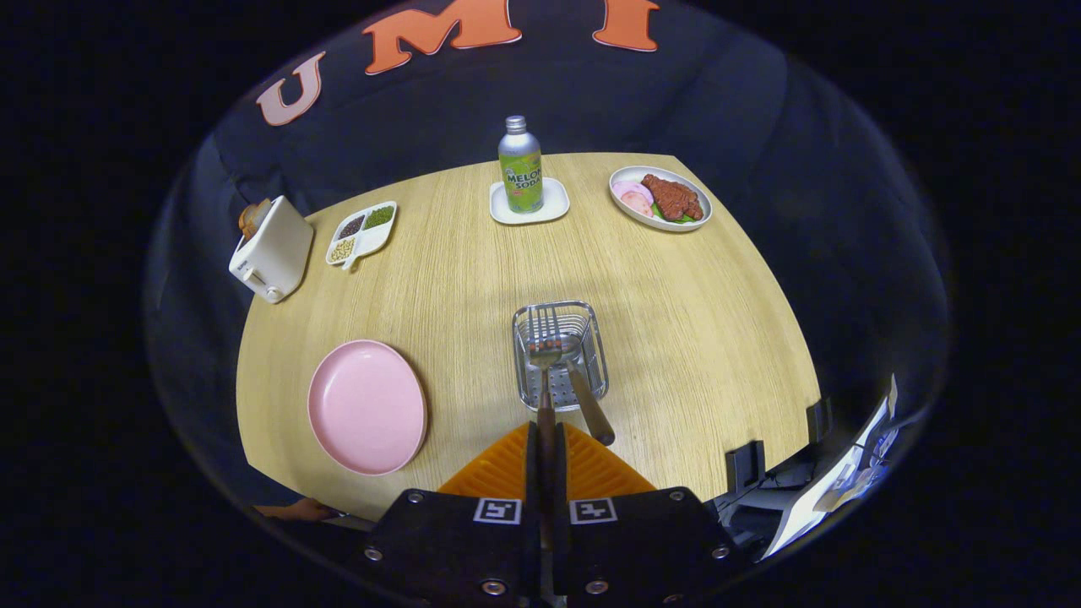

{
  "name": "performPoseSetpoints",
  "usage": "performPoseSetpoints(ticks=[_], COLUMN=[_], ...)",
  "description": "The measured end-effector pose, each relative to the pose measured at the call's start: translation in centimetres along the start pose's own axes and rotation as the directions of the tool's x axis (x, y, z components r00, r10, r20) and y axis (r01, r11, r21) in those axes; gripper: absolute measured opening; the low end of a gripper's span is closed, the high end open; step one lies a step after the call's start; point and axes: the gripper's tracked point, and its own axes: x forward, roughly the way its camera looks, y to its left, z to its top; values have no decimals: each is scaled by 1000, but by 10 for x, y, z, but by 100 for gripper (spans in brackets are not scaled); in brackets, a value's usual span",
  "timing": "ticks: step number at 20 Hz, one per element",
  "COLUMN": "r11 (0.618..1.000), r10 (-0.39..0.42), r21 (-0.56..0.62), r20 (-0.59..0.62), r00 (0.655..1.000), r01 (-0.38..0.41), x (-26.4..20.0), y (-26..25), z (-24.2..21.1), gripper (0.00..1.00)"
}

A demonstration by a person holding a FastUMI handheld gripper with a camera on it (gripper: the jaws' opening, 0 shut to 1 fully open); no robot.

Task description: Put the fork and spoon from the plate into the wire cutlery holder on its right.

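The round pink plate [366,406] is sitting bare on the left of the wooden desk [676,338], so both pieces look off it. Right of it, the wire cutlery holder [559,355] is already holding one metal utensil with a brown handle [589,405]. The tongs [546,439] are pinching closed on the other utensil [545,371], its head hanging over the holder, looks like the fork. Just the drop left, I'd say.

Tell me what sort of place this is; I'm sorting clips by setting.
Likely a staged dining table in a recording booth: a wooden table against black cloth, set with a meat plate, soda bottle and toaster. The tool is shut on a utensil over the wire holder.
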Motion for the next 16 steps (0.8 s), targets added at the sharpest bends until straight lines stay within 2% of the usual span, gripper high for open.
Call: performPoseSetpoints(ticks=[5, 8, 13, 16], r11=[1000, 999, 998, 999], r10=[8, 17, 8, 21], r21=[-12, -32, -55, -38], r20=[-63, -46, 61, 198], r00=[998, 999, 998, 980], r01=[-8, -19, -5, -14], x=[12, 17, 19, 6], y=[0, 2, -1, 0], z=[-2, 13, 50, 81], gripper=[8, 10, 13, 19])
